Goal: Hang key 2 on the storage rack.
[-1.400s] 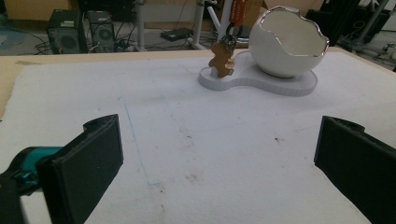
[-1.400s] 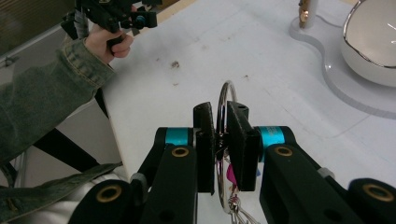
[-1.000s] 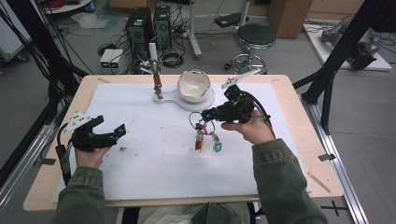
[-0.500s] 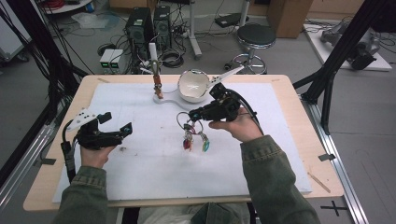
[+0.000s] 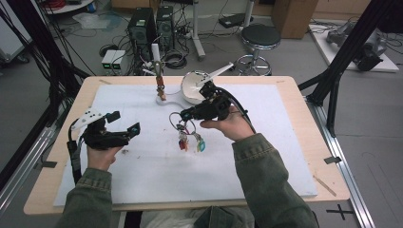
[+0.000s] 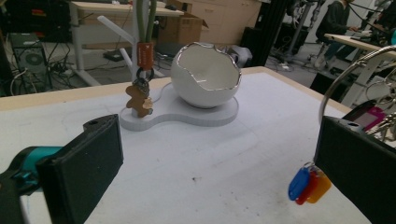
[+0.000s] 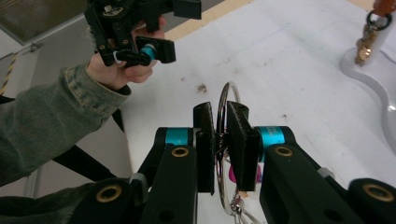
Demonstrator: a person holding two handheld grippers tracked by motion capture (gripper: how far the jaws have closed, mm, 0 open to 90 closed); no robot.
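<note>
Right tool, in my right hand above the middle of the worktop, pinches a metal key ring between its pressed-together jaws; the ring hangs clear of the surface, with coloured tags dangling beneath it. Three tags, blue, red and orange, show in the left gripper view. Left tool, near the worktop's left edge, has its jaws spread and holds nothing. A white sheet covers most of the wooden worktop and carries a few dark specks. At the far side stands one white base bearing one egg-shaped white bowl and one post, from which one gingerbread-figure charm hangs. Behind the worktop I see a grey floor with two computer towers, one round stool and loose cables.
</note>
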